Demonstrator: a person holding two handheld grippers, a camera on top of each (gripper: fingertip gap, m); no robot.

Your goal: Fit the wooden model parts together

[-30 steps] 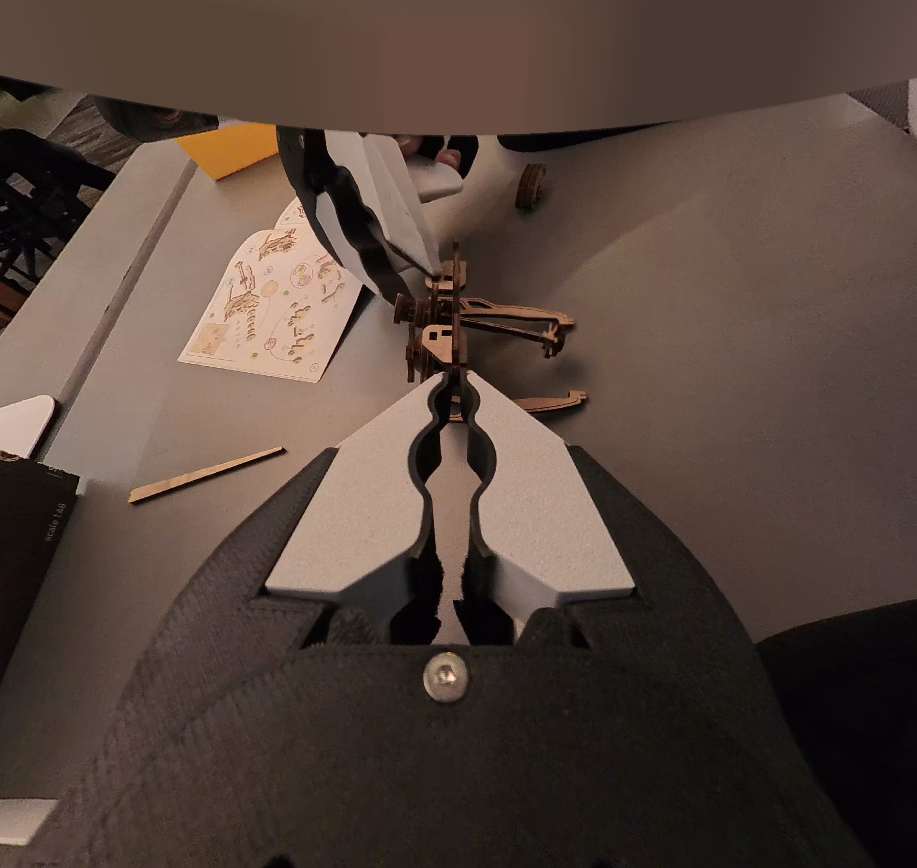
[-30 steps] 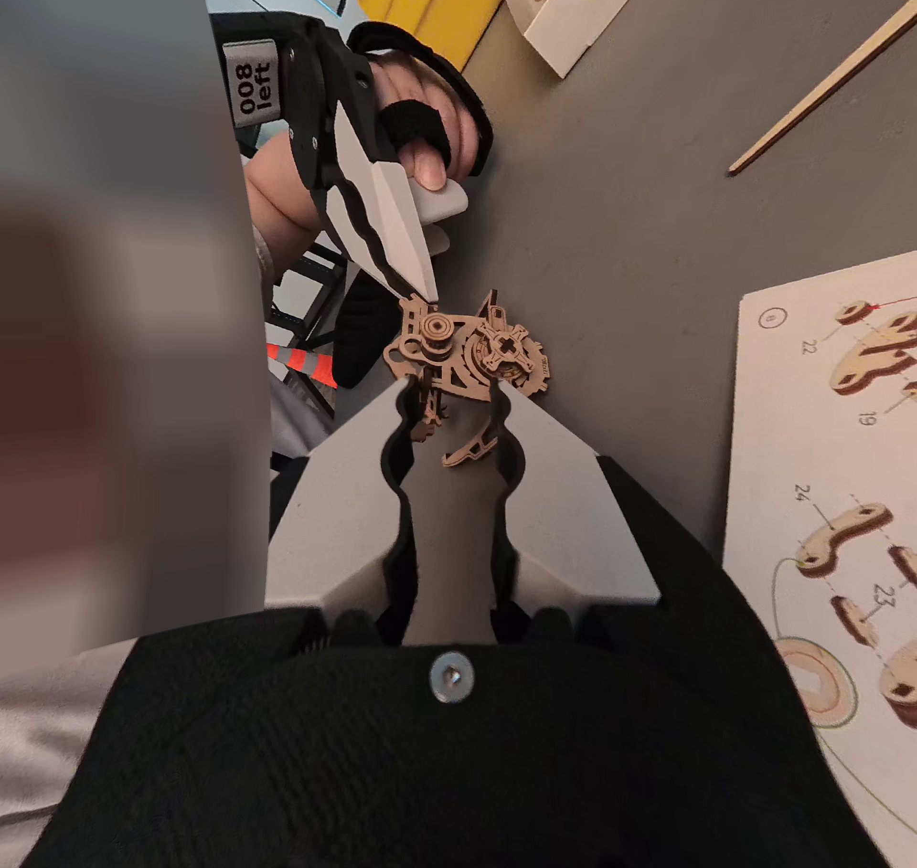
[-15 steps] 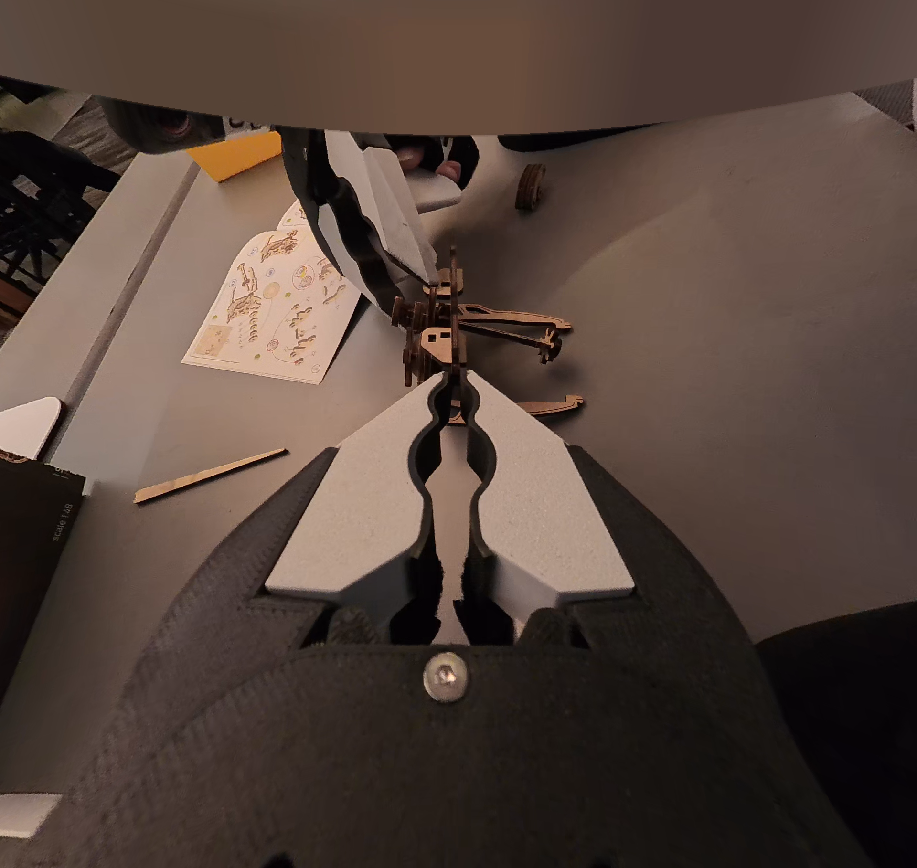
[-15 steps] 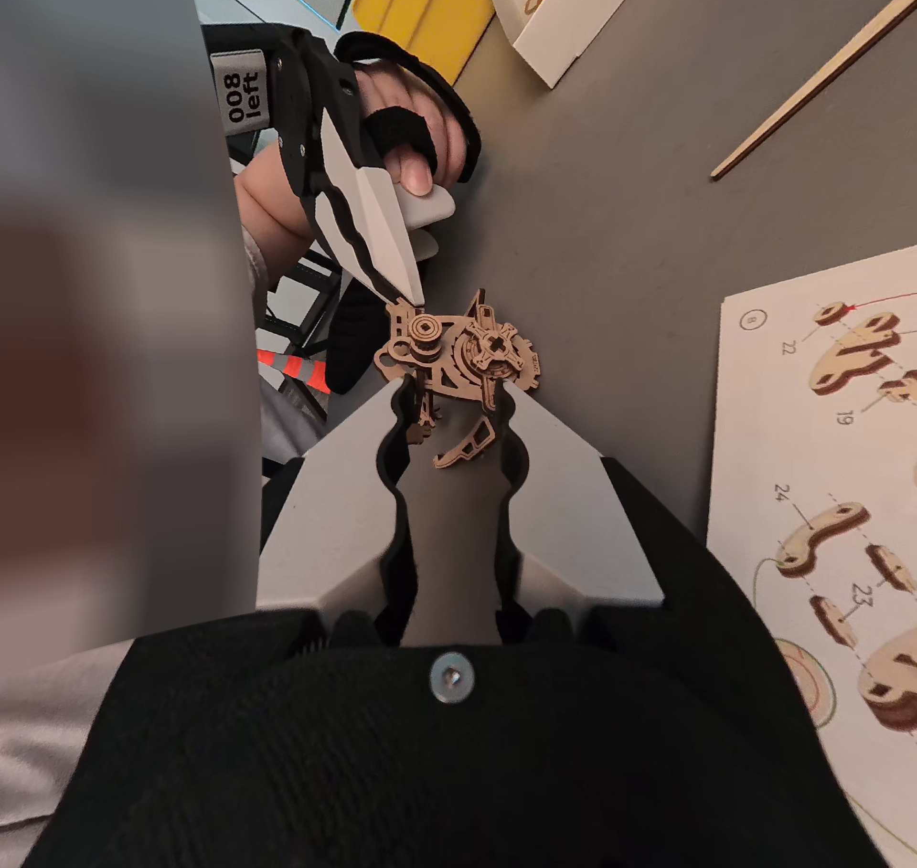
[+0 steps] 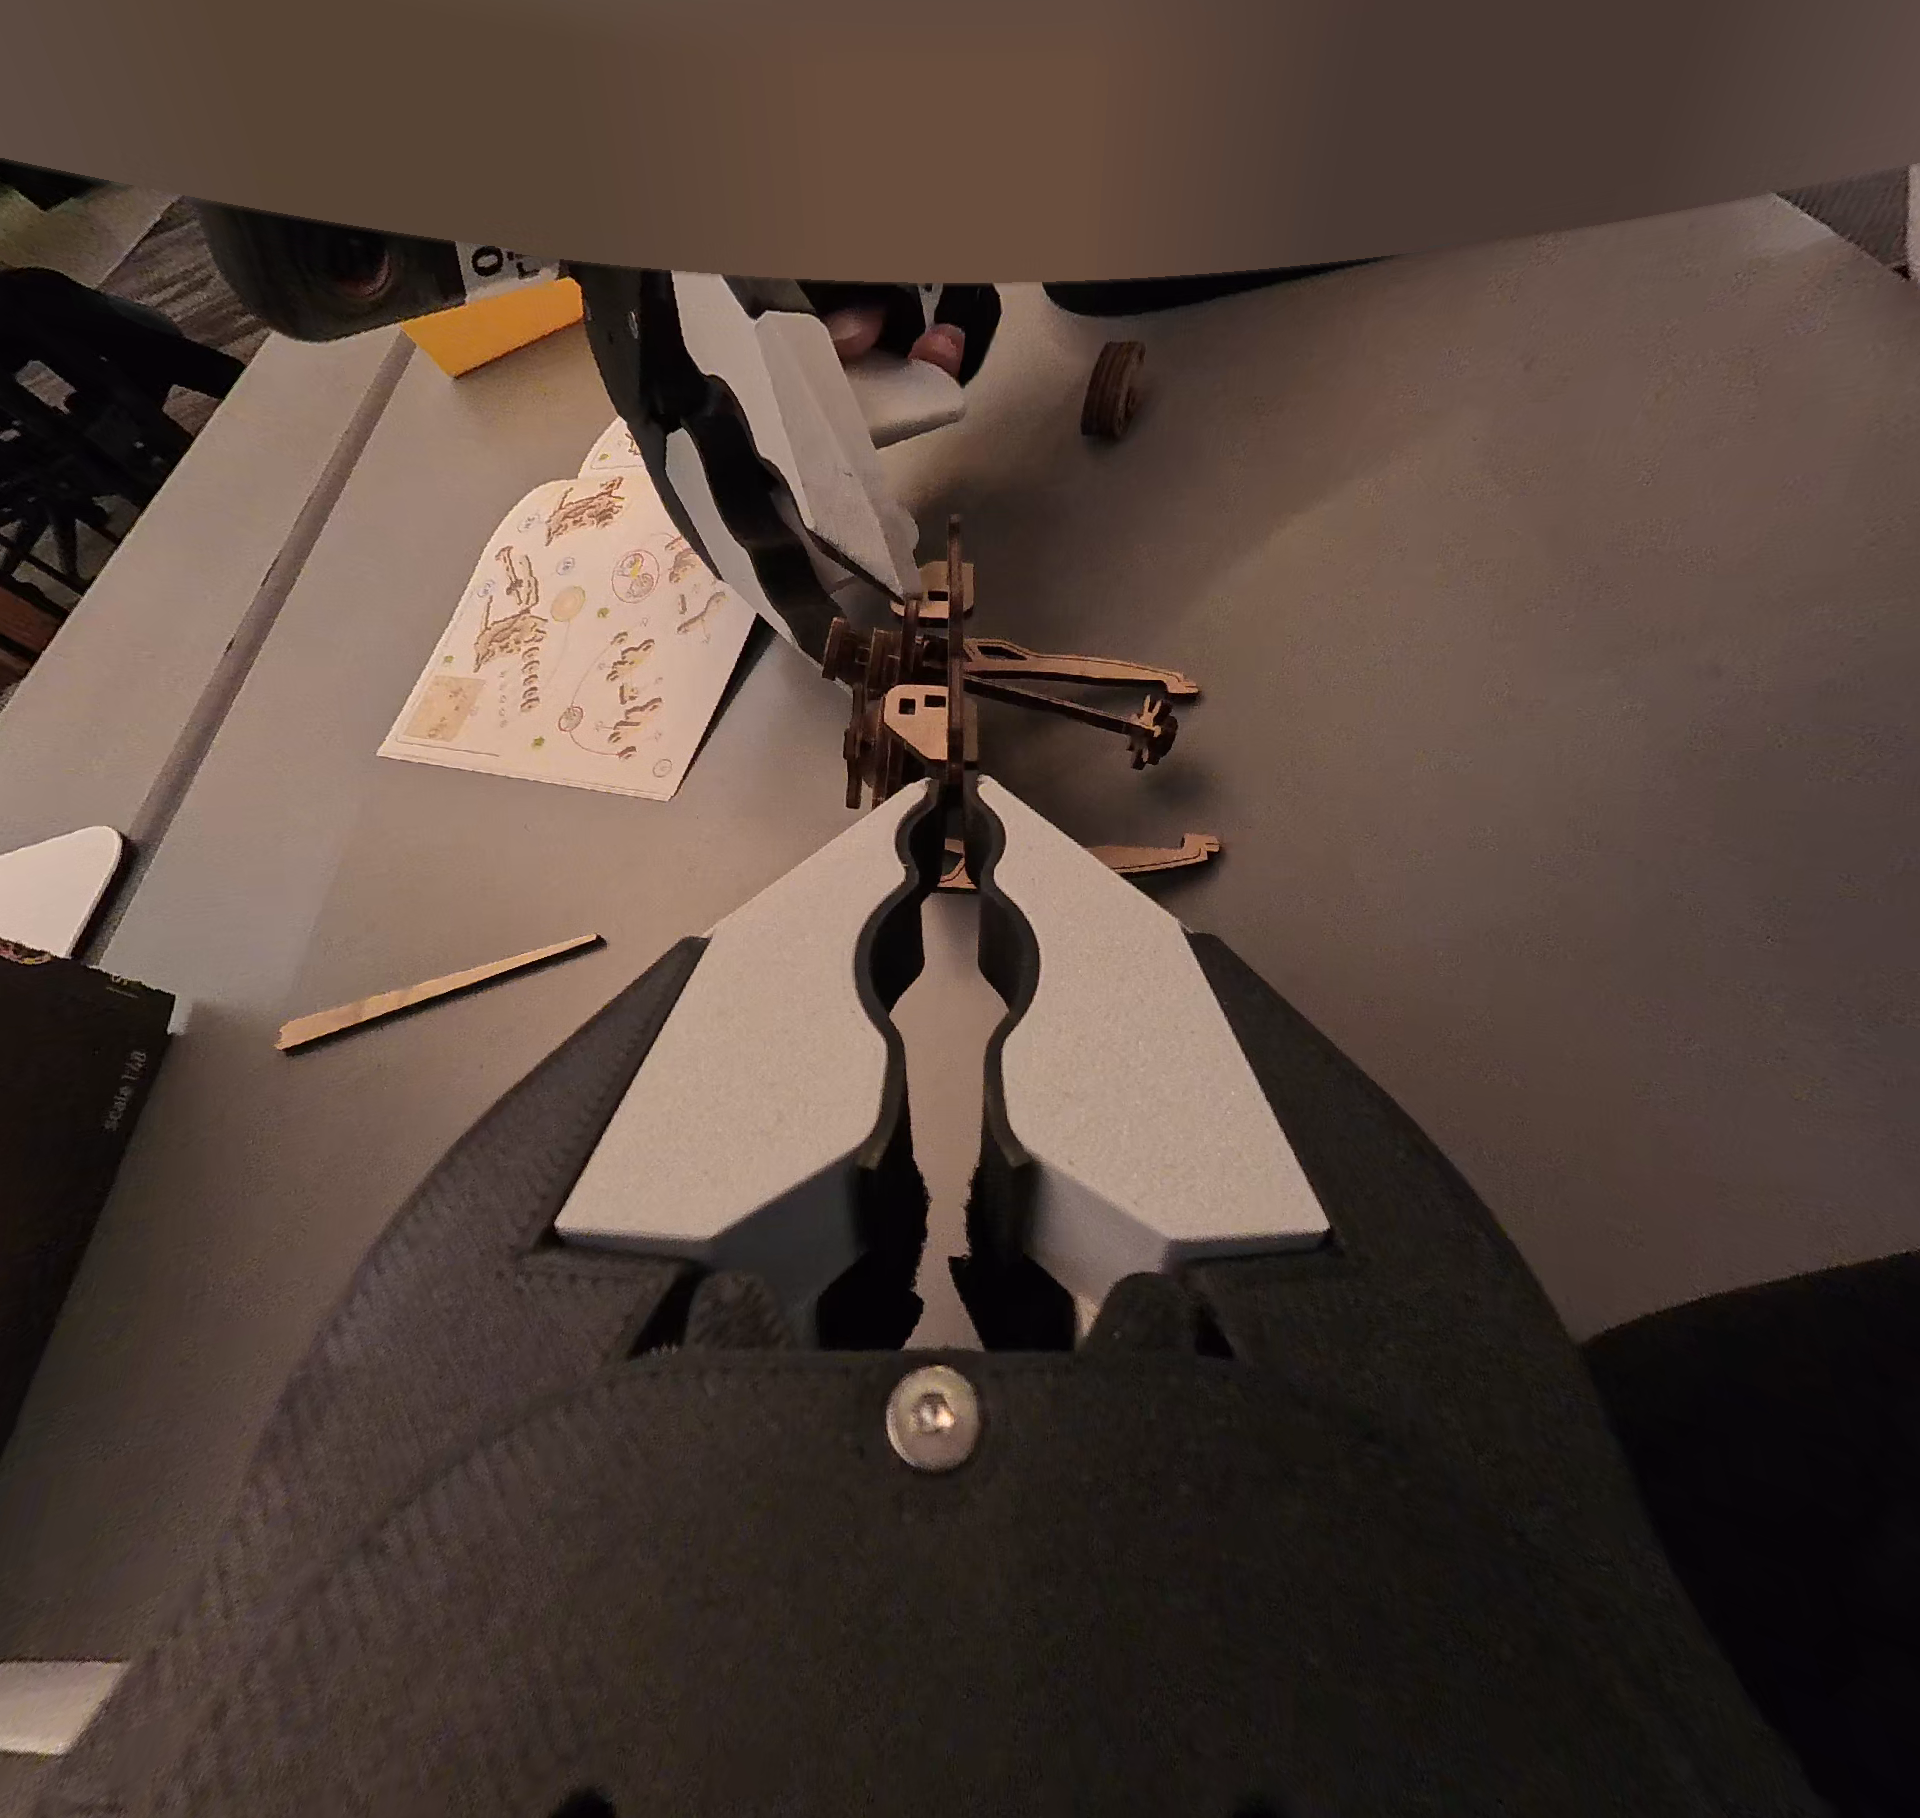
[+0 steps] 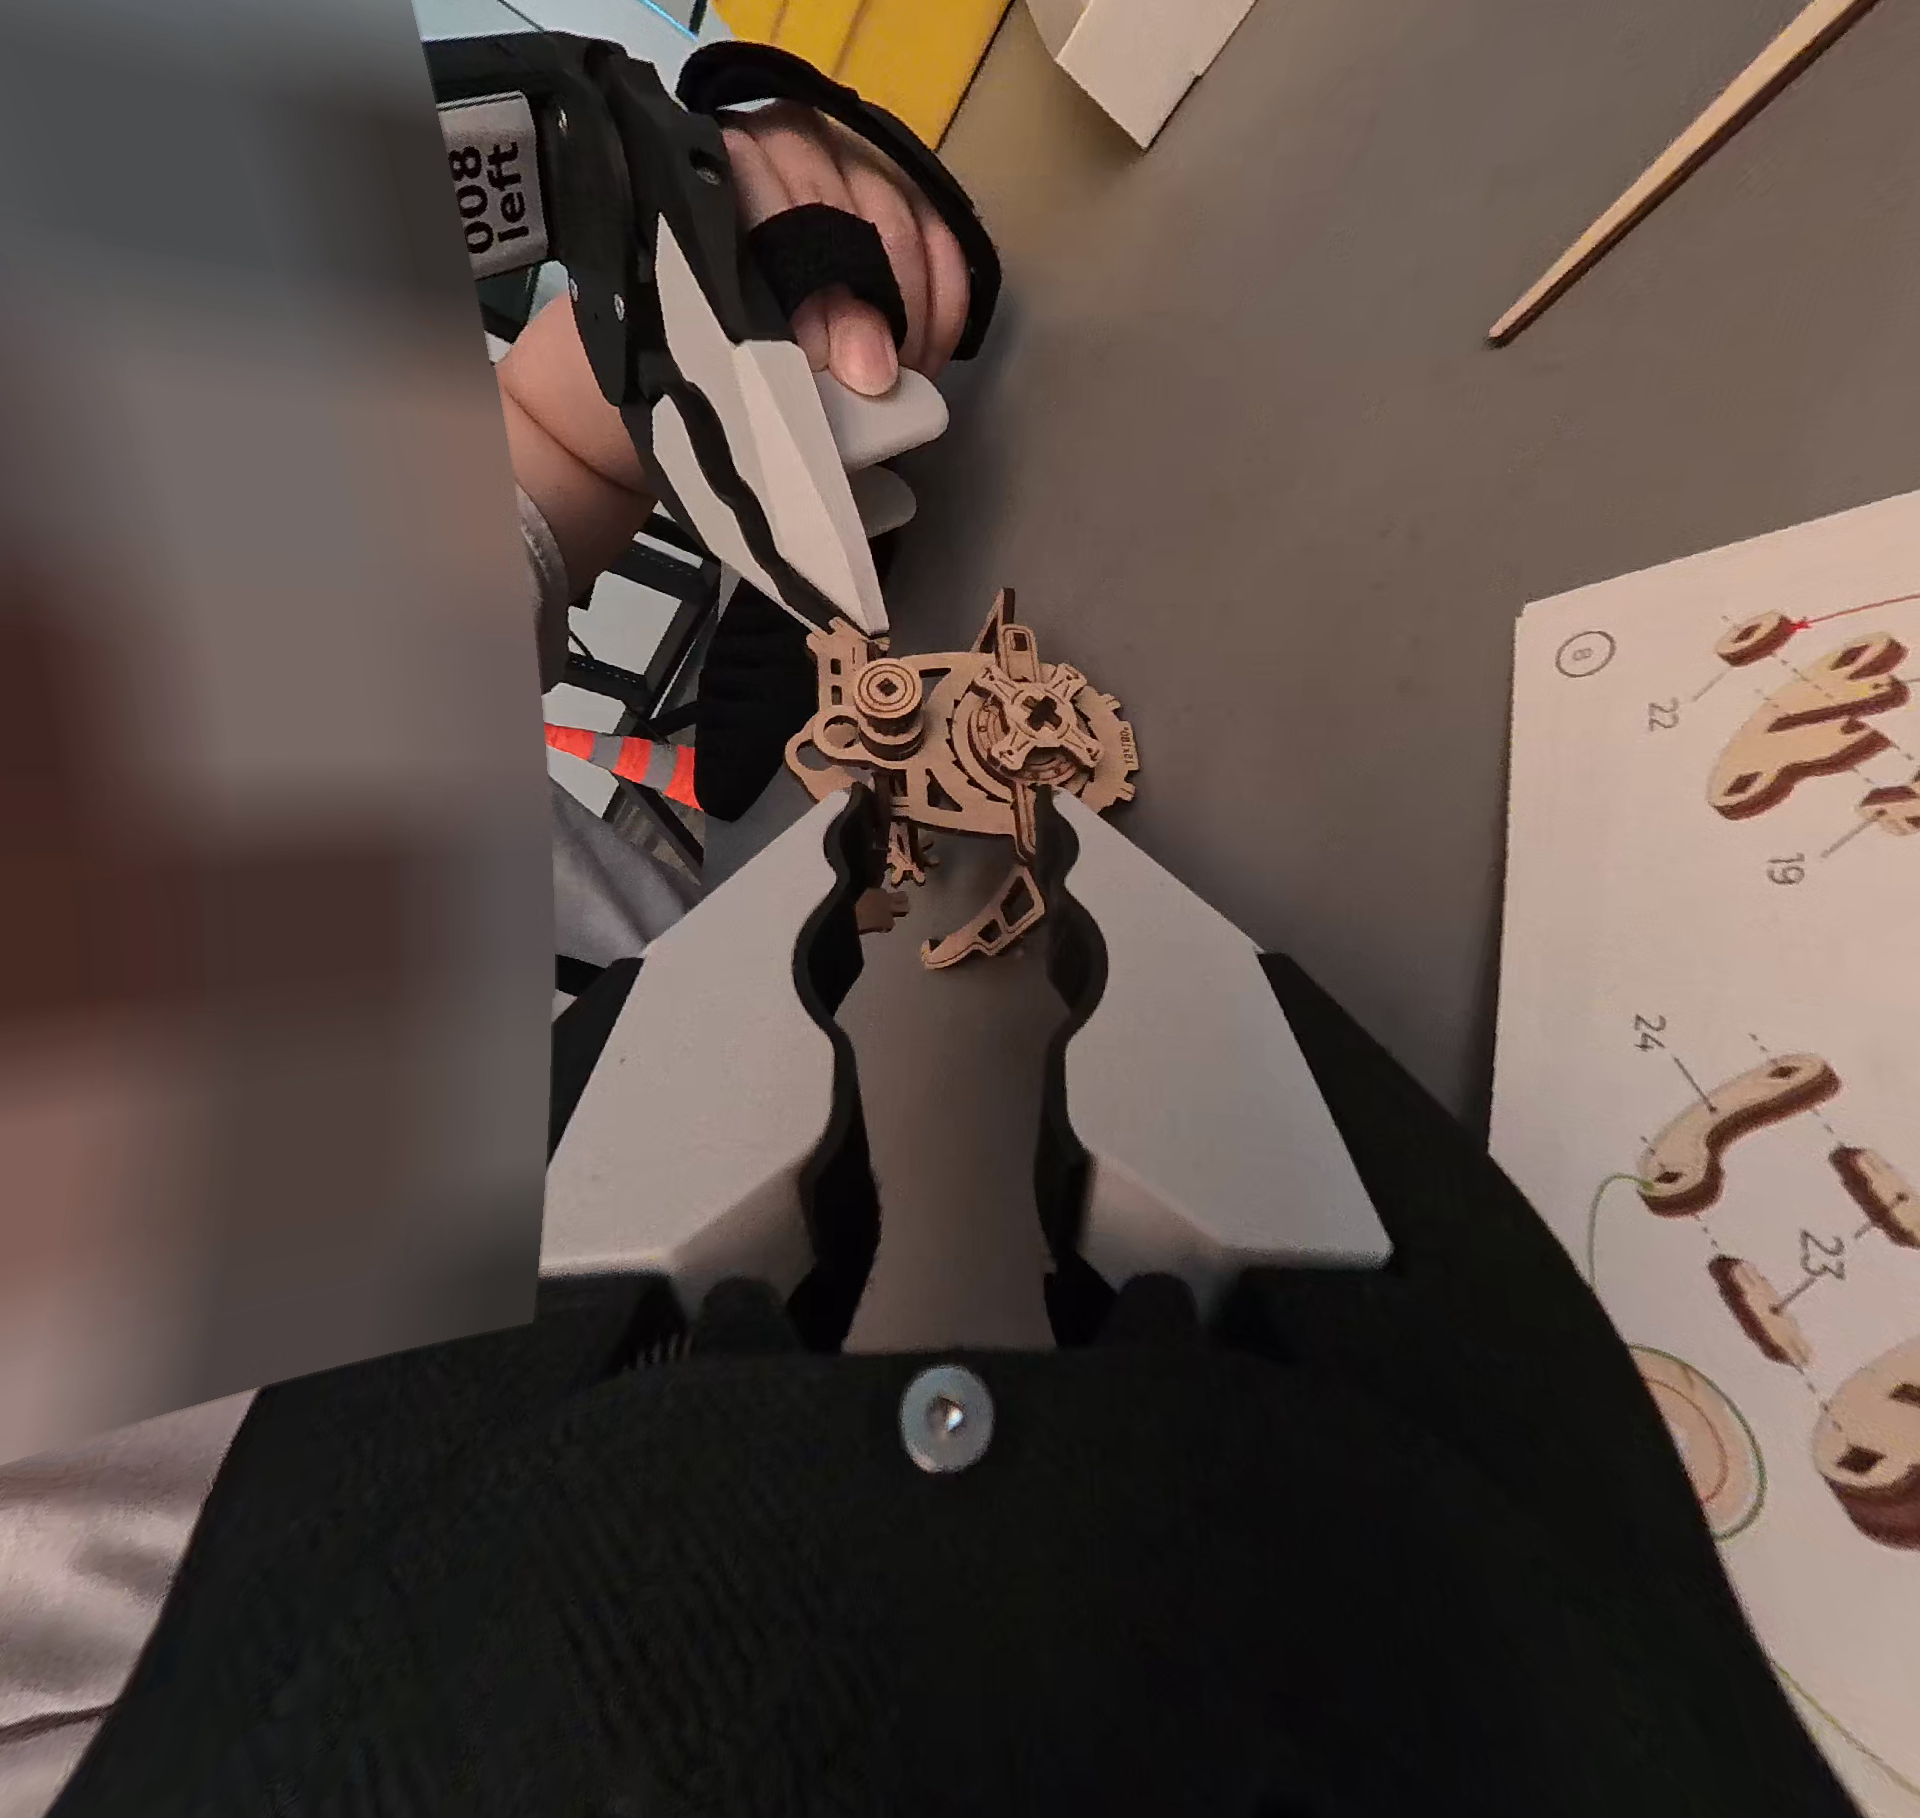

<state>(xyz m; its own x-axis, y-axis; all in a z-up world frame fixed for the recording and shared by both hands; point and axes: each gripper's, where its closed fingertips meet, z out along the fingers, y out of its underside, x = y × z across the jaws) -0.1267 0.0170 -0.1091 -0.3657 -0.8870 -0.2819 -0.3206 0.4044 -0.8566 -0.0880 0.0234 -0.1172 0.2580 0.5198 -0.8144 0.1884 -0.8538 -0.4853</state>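
Wooden model (image 5: pixel 935 698) sits held above the grey table (image 5: pixel 1507 729), gripped from two sides. Left wrist view shows it edge-on: the left gripper (image 5: pixel 948 794) has its tips pinched almost together on a thin upright plate of the model, with long arms trailing off to the right. Right wrist view alone shows the flat face of the model (image 6: pixel 966 729), with a gear and a small pulley; the right gripper (image 6: pixel 951 807) stands moderately parted, its tips bearing on the model's lower edge at either side. Only the left wrist view shows a loose wooden wheel (image 5: pixel 1110 403) and a flat part (image 5: pixel 1153 854) on the table. Instruction sheet (image 6: pixel 1714 1041) lies close on the right side, a wooden stick (image 6: pixel 1704 127) further off; bare table lies between them
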